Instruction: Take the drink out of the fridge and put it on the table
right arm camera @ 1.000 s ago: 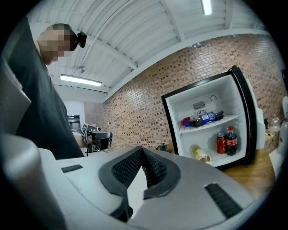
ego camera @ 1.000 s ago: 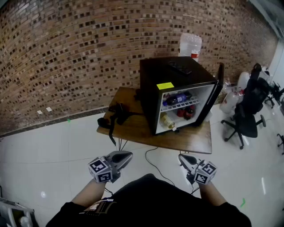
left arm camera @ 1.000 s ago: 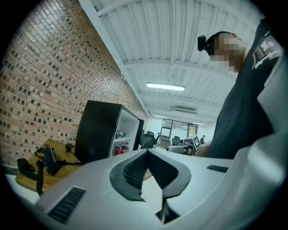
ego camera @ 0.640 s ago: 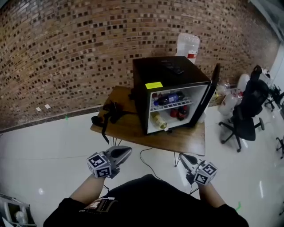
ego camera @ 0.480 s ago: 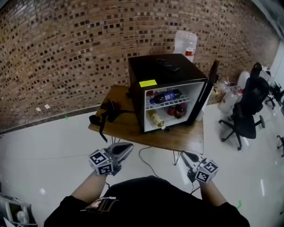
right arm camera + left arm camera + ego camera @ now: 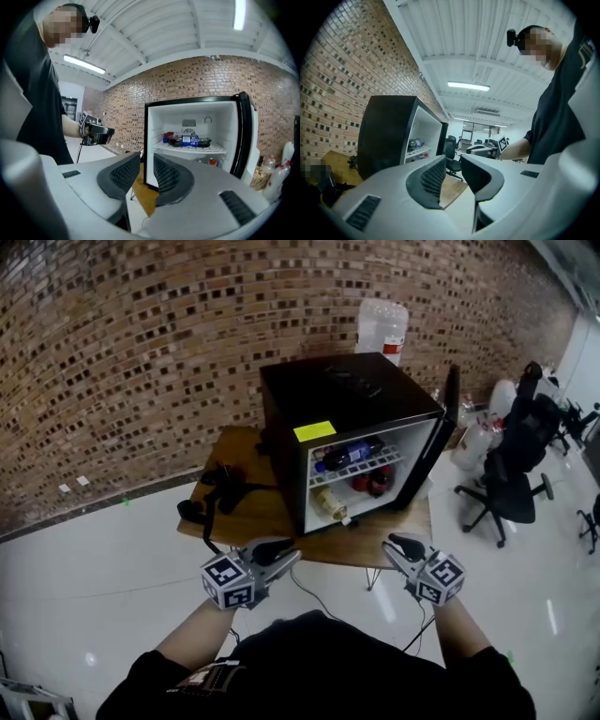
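Note:
A black mini fridge (image 6: 347, 418) stands on a wooden table (image 6: 272, 512) with its door (image 6: 448, 427) swung open to the right. On its upper shelf lies a dark cola bottle (image 6: 349, 454) with a blue label; it also shows in the right gripper view (image 6: 190, 140). Red cans (image 6: 373, 482) and a pale bottle (image 6: 330, 502) sit on the lower level. My left gripper (image 6: 286, 557) hovers before the table's front edge, jaws apart and empty. My right gripper (image 6: 398, 547) hangs near the table's front right corner; its jaws are opening with nothing between them.
A black strapped device (image 6: 217, 488) lies on the table's left part. A clear water jug (image 6: 380, 329) stands behind the fridge by the brick wall. Black office chairs (image 6: 511, 465) and more jugs (image 6: 473, 442) stand at the right. White tiled floor surrounds the table.
The table and fridge have come closer and both grippers have risen toward the table's front edge. The right gripper's jaws have parted from shut.

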